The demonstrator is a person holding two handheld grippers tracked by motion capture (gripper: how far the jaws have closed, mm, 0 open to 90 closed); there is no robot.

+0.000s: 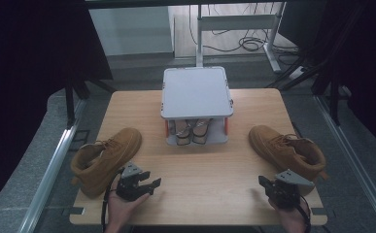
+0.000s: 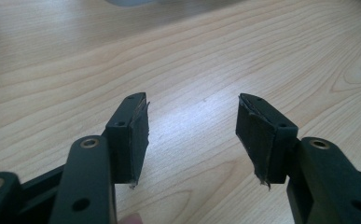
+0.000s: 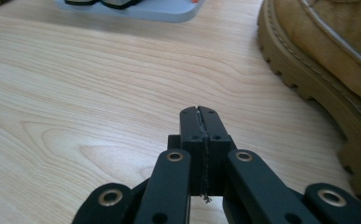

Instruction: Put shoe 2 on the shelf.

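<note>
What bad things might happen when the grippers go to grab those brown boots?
The right gripper is shut, so it would likely shove the right boot instead of gripping it. The left boot hangs over the table edge; a nudge from the open left gripper might tip it off.

Light wooden surface (image 1: 195, 160) standing on grey floor (image 1: 30, 160); dark curtains (image 1: 30, 43) hanging on both sides; white desk frame (image 1: 239, 22) and cables (image 1: 253, 43) lying beyond

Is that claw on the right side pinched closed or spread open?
Closed. In its own view the right claw has its two black jaws pressed flat together with nothing between them, above the bare wooden table.
</note>
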